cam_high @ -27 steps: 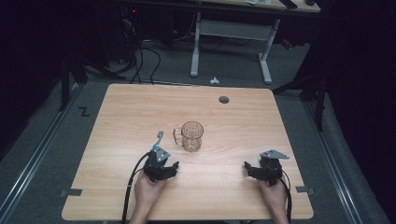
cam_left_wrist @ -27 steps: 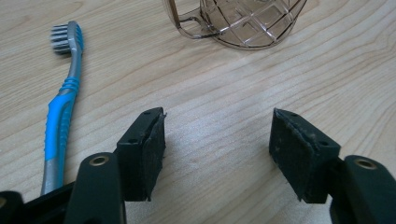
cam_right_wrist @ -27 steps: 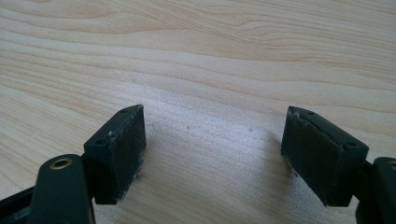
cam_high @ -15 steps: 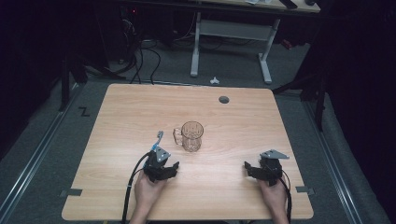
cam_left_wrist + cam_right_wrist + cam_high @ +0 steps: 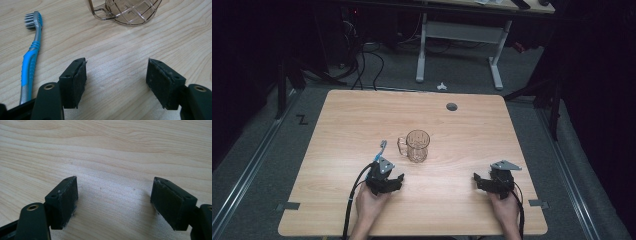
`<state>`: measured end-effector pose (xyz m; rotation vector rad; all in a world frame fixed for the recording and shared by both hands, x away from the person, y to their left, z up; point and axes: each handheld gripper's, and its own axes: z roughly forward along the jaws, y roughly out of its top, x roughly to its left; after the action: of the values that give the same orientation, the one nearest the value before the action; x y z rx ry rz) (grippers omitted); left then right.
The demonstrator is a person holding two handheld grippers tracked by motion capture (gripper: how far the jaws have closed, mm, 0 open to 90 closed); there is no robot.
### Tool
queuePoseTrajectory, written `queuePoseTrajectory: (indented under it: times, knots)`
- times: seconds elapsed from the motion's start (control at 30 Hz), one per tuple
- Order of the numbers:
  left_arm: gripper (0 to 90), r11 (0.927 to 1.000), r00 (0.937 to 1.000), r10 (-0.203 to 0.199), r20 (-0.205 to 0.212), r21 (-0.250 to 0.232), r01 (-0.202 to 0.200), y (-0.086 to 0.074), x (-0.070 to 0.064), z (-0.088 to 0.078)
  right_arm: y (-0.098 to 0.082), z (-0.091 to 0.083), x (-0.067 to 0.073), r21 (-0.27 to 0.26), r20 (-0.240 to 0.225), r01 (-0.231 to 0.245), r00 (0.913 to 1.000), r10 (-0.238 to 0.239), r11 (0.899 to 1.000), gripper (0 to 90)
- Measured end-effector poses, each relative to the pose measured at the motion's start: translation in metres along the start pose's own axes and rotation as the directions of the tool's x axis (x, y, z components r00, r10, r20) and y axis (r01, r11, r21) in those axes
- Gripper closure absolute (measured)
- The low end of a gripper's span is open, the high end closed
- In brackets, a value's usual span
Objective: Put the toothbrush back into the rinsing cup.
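A clear brownish glass mug (image 5: 417,146) (image 5: 125,11) with a handle on its left stands upright near the middle of the wooden table (image 5: 462,125). A blue and grey toothbrush (image 5: 379,152) (image 5: 30,55) lies flat just left of the mug, bristles pointing away from me. My left gripper (image 5: 388,181) (image 5: 116,80) rests low on the table in front of the mug and toothbrush, open, with bare wood between its pads. My right gripper (image 5: 492,181) (image 5: 113,202) sits near the front right of the table, open over bare wood.
A dark round grommet (image 5: 452,106) is set in the table near its far edge. Beyond the table stand a white desk frame (image 5: 459,37) and loose cables (image 5: 362,60) on the grey floor. A small white object (image 5: 441,86) lies on the floor past the far edge.
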<state>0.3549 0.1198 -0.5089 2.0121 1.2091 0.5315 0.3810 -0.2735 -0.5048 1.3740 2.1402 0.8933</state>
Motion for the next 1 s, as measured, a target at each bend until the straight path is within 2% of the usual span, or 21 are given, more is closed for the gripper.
queuePoseTrajectory:
  times: [0.5,1.0]
  knots:
    - [29.8,1.0,1.0,-0.006,-0.006,0.004,0.006,0.001,-0.002,0.0013,0.0,0.0,0.0,0.0,0.0,0.0,1.0,0.0,1.0,22.1]
    - [32.5,0.9998,1.0,0.001,-0.002,-0.02,-0.001,0.0013,-0.0046,-0.006,0.0,0.0,0.0,0.0,0.0,0.0,1.0,0.0,1.0,22.1]
